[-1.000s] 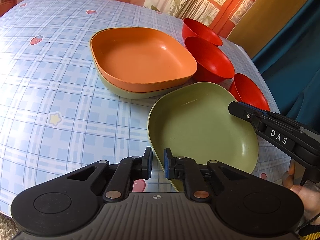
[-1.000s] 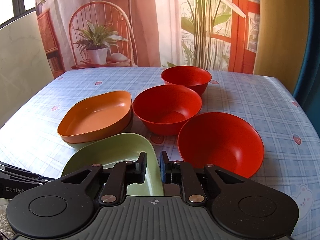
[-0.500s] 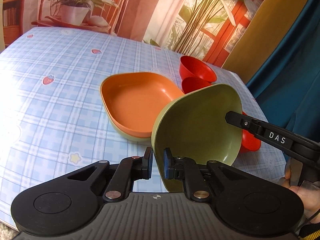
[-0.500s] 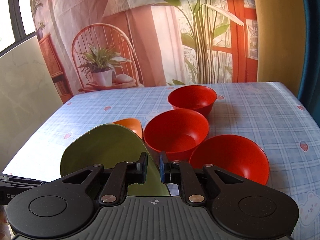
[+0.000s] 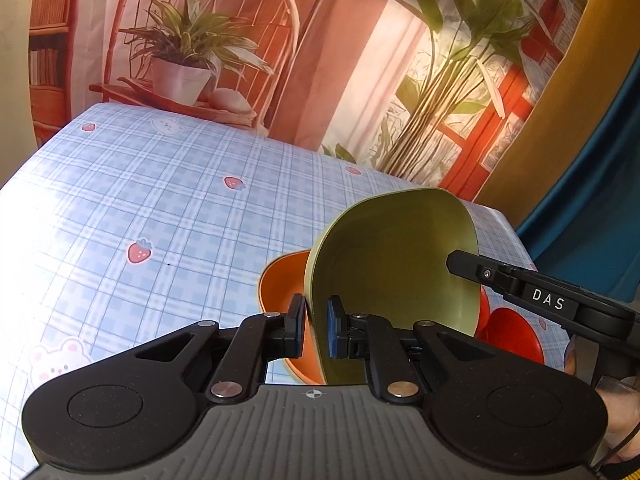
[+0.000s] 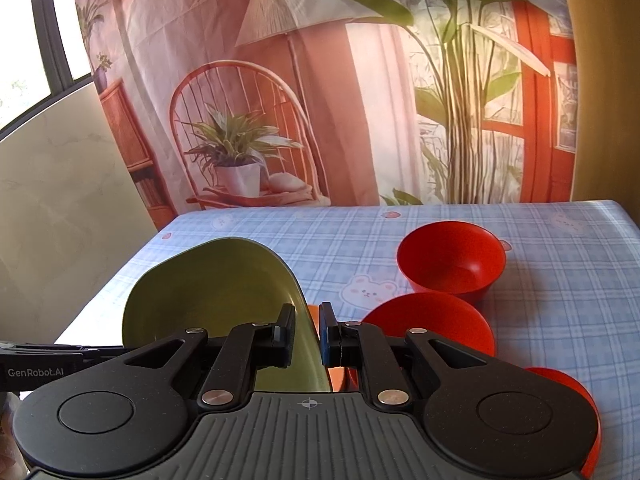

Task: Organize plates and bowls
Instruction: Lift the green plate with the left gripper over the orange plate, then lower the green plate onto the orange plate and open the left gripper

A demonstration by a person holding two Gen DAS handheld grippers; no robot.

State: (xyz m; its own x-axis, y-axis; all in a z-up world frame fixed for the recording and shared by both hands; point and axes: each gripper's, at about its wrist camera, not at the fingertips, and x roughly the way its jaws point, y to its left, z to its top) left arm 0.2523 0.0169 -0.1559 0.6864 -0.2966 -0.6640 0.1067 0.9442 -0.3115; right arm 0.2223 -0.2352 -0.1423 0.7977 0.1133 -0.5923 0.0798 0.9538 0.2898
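Between both pairs of jaws, the square olive-green plastic plate [image 5: 392, 280] hangs tilted above the checked surface [image 5: 160, 220], the left gripper [image 5: 316, 332] and right gripper [image 6: 307, 334] each clamped tight on an opposite rim. Beyond the left jaws lies the orange plastic plate [image 5: 280, 280]; level the green one, centre it there, then release both together

Both tongs [image 5: 313, 330] [image 6: 306, 334] clamped, raised

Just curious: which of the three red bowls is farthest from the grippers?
The far red bowl, standing alone toward the table's back edge. The middle bowl and the near bowl sit closer, partly hidden behind the right gripper.
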